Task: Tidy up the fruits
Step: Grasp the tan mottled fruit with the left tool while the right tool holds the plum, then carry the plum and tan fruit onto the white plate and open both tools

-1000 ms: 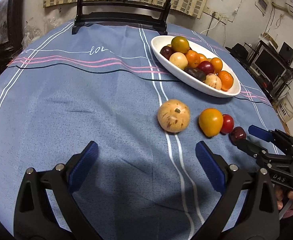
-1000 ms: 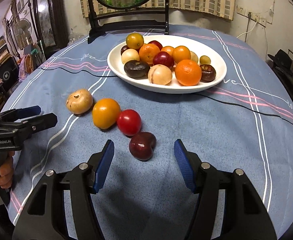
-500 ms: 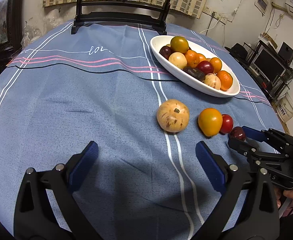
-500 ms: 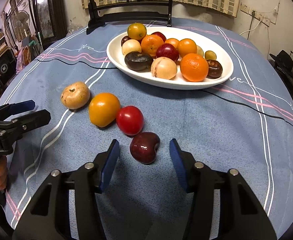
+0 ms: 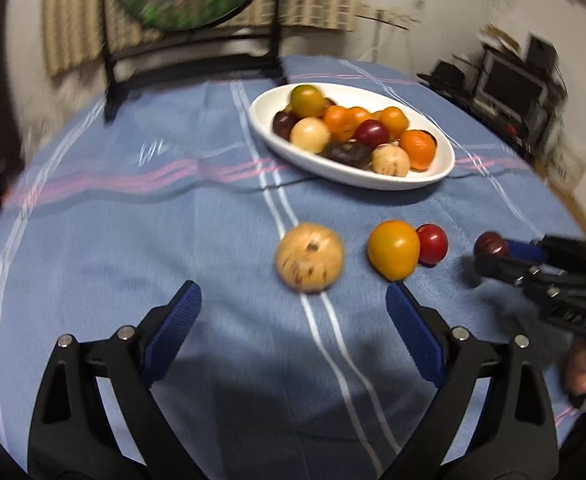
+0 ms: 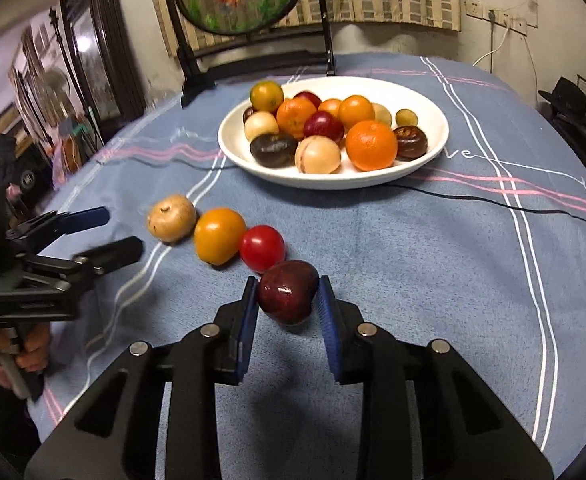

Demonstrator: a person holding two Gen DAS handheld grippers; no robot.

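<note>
Blue striped tablecloth (image 5: 133,240) fills left wrist view, blurred. Left gripper (image 5: 293,304) low in frame, jaws wide apart, nothing between. Ahead on cloth, three loose fruits in a row: tan round fruit (image 5: 309,257), stem scar facing up; orange-yellow fruit (image 5: 393,249), long axis tilted; red tomato (image 5: 433,243) touching it. Further right, dark red plum (image 5: 491,243) pinched at tip of right gripper (image 5: 489,256). White oval bowl (image 5: 277,136) beyond, long axis running from near right to far left, heaped with fruit; exact count unclear in blur.

Right wrist view: right gripper (image 6: 289,300) clamped on dark red plum (image 6: 289,297), both blue pads against its sides, plum roughly round, glossy, shadow on the cloth under it. Red tomato (image 6: 261,248) just beyond it, then orange-yellow fruit (image 6: 219,240), then tan round fruit (image 6: 171,222), in a diagonal line, neighbours touching. Left gripper (image 6: 121,232) at left, jaws apart. White oval bowl (image 6: 433,160) behind, about thirteen fruits visible.
</note>
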